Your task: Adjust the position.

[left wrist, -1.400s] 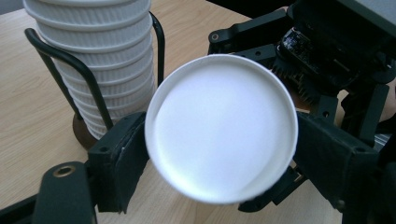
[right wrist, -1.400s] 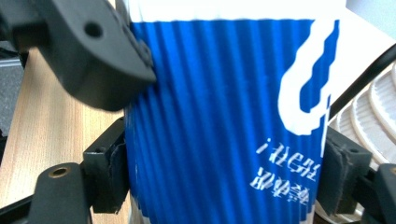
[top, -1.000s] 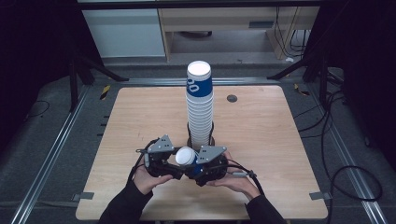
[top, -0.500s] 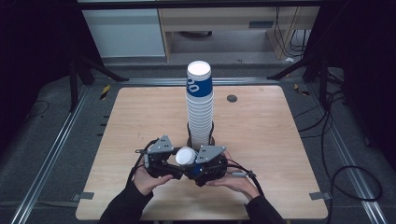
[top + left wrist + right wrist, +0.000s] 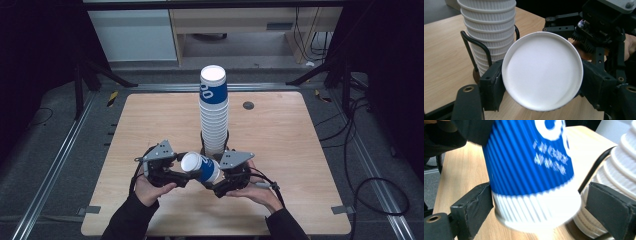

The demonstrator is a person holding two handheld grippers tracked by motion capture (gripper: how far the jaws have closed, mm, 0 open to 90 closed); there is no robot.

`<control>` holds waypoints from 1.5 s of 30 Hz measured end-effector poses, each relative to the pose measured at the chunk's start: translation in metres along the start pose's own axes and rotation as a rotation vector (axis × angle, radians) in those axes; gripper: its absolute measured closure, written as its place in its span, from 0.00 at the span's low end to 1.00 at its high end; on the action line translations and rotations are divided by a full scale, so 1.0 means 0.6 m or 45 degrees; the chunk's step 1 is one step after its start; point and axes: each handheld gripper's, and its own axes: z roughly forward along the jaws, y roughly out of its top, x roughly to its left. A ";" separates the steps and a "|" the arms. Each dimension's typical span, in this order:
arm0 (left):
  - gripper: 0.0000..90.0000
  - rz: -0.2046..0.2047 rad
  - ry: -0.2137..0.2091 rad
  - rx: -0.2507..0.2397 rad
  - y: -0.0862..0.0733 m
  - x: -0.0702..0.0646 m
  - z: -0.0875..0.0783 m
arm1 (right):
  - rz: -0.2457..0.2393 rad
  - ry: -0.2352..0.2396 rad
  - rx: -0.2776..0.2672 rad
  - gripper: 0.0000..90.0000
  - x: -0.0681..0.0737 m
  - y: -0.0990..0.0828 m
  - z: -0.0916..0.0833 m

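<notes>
Cup: we have one blue and white paper cup (image 5: pixel 201 167) lying on its side between our two grippers, at the near middle of the table (image 5: pixel 290 150), just in front of the cup stack (image 5: pixel 214 112)
Left gripper (image 5: pixel 176 176): clamped on the cup; in the left gripper view the two black pads (image 5: pixel 491 85) press on either side of its round white end (image 5: pixel 541 70)
Right gripper (image 5: pixel 216 186): its jaws have just been opening and now stand apart around the cup's white band (image 5: pixel 534 207); one pad (image 5: pixel 480 202) is at the cup wall, the other has a visible gap, so we judge it no longer grips
Step in hand: we read this as a handover, the cup passing from our right tool to our left
Risk, slip: only one pair of pads now carries the cup, and a ribbed paper wall is light and springy; if we squeeze loosely it could rotate or drop onto the table
Risk, crush: too firm a squeeze could dent the rim
Risk, stack: the tall tower stands in a thin black wire holder (image 5: pixel 477 53) just beside both tools; a careless swing as the right one backs off could knock it
Surface: pale wood top, bare apart from a small dark disc (image 5: pixel 248 105) at the far right
Room: dark, grey floor with metal rails (image 5: pixel 55 165) and loose cables (image 5: pixel 365 165), pale cabinets (image 5: pixel 135 30) at the far side
</notes>
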 end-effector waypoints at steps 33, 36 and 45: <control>0.30 -0.023 -0.151 -0.055 -0.002 0.001 0.005 | 0.026 0.136 -0.039 0.17 -0.004 -0.007 -0.010; 0.29 -0.027 -0.147 -0.041 -0.002 0.001 0.006 | 0.012 0.127 -0.025 0.17 -0.004 -0.007 -0.011; 0.21 -0.019 -0.165 0.071 -0.001 0.006 0.006 | -0.042 0.085 0.036 0.18 -0.003 -0.008 -0.015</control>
